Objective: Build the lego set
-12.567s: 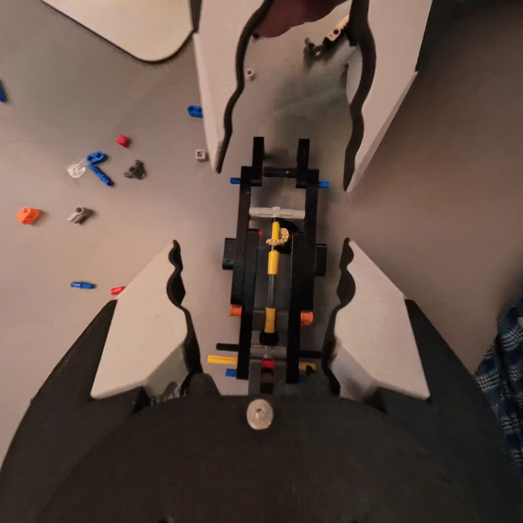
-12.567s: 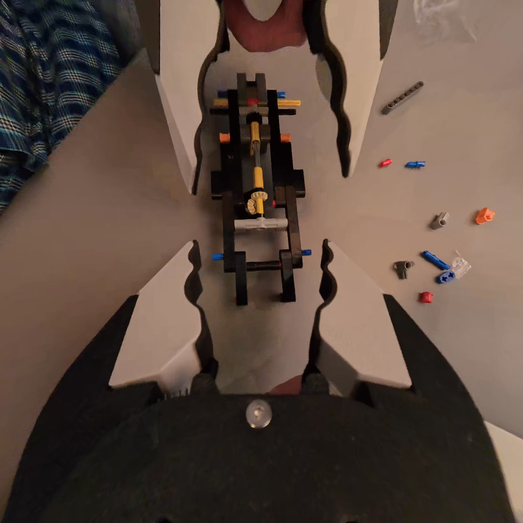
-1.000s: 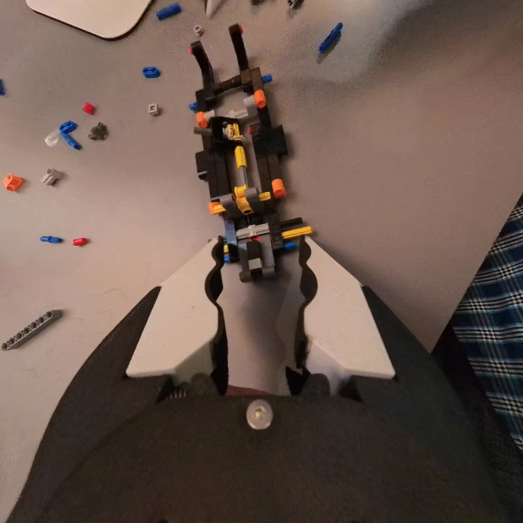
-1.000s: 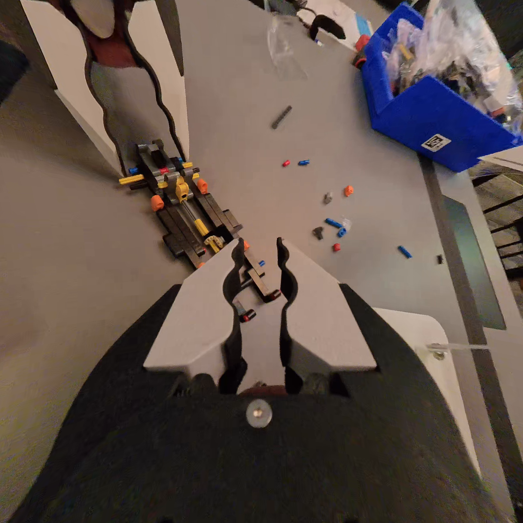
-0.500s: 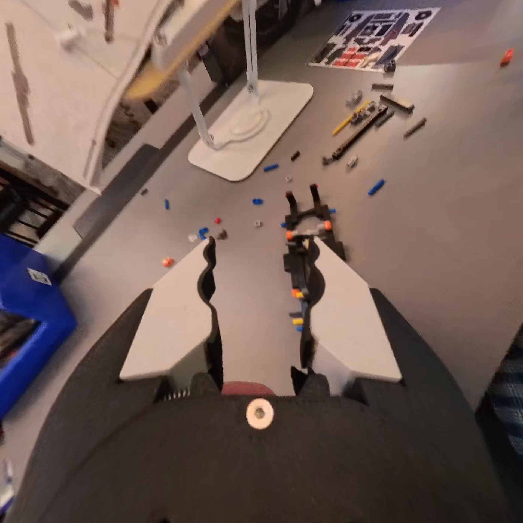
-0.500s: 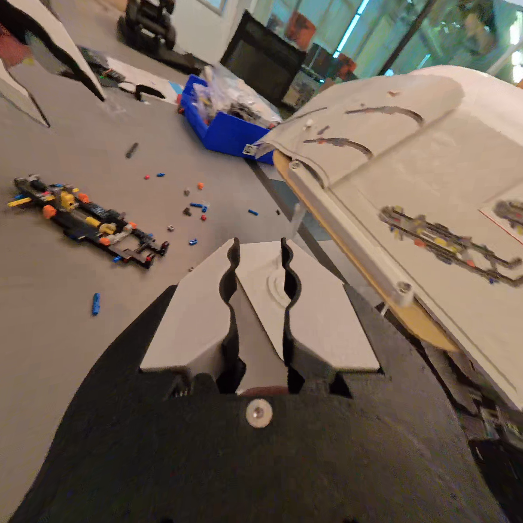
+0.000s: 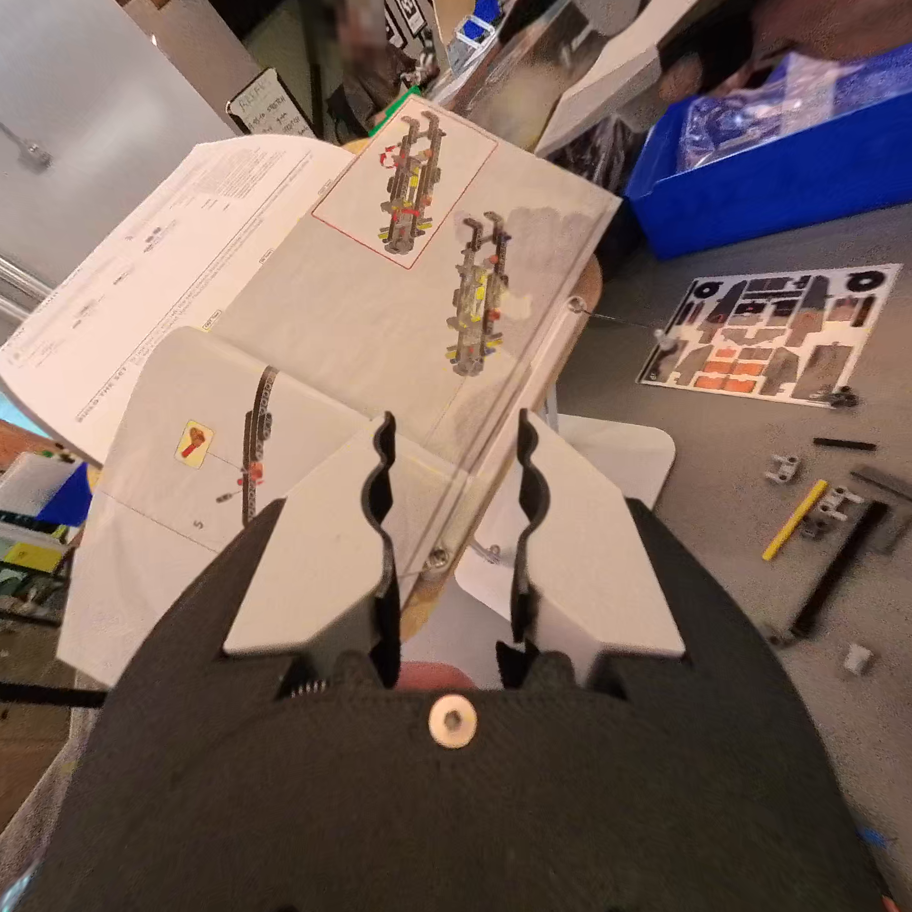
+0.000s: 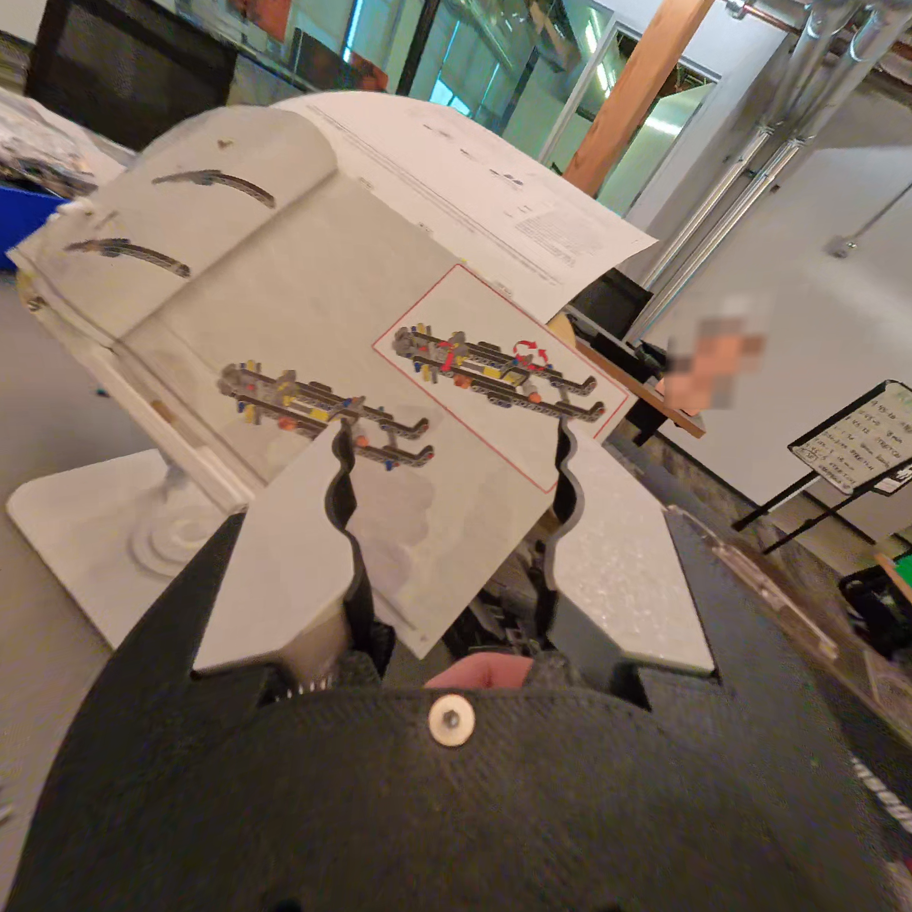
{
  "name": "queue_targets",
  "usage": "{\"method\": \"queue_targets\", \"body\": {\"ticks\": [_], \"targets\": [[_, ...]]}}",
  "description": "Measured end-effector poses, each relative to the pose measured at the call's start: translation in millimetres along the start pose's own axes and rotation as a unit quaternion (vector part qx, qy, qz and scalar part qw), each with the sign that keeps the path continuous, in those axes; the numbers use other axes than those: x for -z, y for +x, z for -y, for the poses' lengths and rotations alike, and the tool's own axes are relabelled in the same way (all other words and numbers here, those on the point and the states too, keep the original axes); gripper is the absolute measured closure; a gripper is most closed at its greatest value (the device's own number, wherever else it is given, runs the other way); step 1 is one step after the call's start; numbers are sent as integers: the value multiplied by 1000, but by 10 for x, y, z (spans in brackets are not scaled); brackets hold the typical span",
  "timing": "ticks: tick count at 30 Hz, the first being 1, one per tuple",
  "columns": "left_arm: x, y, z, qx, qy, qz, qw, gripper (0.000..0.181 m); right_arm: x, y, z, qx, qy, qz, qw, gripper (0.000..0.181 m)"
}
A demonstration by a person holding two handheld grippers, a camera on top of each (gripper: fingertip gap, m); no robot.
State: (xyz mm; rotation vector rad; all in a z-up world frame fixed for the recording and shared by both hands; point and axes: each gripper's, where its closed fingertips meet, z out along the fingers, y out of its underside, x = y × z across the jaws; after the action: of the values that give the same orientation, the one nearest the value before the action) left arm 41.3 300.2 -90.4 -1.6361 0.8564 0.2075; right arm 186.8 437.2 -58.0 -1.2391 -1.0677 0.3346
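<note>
Above the desk, both grippers hang raised and empty, the left gripper (image 7: 456, 434) and right gripper (image 8: 451, 439) each with jaws wide apart, facing an open instruction booklet (image 7: 345, 306) on a white stand (image 8: 98, 523). The lego build itself is out of view; loose pieces (image 7: 809, 508) lie near the desk's right edge.

1. My grippers: two, left gripper (image 7: 456, 434) and right gripper (image 8: 451, 439), both with jaws apart and empty.
2. Instruction booklet (image 7: 345, 276): one, open on one white stand (image 7: 617, 459).
3. Sticker sheet (image 7: 770, 330): one.
4. Blue bin (image 7: 770, 163): one clear; a second blue shape at left, unsure.
5. Yellow axle (image 7: 794, 518): one.
6. Small light grey pieces (image 7: 782, 468) on the table: I count three; the dark ones are too blurred to count.
</note>
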Motion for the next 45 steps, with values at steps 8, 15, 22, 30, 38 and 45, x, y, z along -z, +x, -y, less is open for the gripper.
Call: {"method": "queue_targets", "body": {"ticks": [8,15,22,30,38,45], "targets": [[-649,-158,-398,17,-69,10,997,141,-597,544,-115,42,-49,41,997,90],[-701,-66,-458,-4,-68,5,998,147,-831,542,-271,41,-74,83,993,98],[-715,-3,-497,-11,-59,8,998,152,-817,455,-259,57,-49,81,994,119],[-686,17,-486,1,-52,0,999,150,-681,424,-148,75,-40,71,994,142],[-623,28,-480,5,-51,0,999,149,-586,489,-93,68,-49,56,995,138],[-587,3,-490,1,-58,-12,998,152,-655,562,-208,70,-73,36,994,120]]}}
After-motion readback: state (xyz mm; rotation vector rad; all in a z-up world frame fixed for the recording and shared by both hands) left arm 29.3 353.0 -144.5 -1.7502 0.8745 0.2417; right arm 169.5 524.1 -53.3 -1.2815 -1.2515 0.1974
